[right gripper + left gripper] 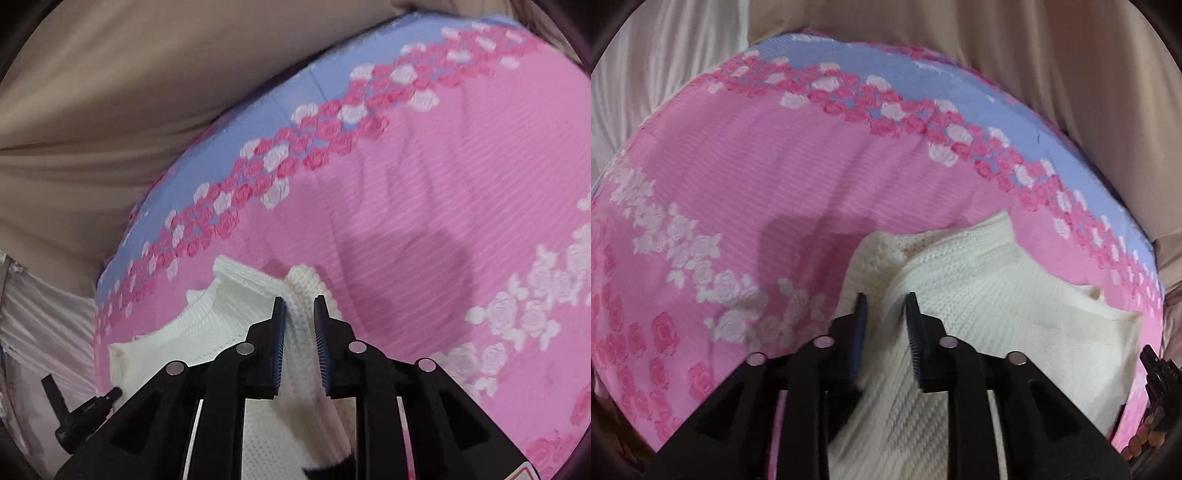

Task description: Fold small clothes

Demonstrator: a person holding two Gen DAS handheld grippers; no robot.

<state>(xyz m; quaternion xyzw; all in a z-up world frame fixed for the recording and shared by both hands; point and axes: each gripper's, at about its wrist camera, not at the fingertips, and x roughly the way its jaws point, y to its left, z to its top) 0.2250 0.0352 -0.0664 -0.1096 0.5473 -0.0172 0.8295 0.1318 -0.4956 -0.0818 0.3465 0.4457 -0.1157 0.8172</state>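
White knit garment [979,295] lies on the pink floral sheet [738,166] – left gripper [886,301] and right gripper [299,304] each stand narrow, knit between the jaws; a loose pinch risks the fold slipping free

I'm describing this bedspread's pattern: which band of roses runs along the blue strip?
The band mixing deep-pink and white roses; it edges the blue strip, while the all-white rose band crosses the plain pink field.
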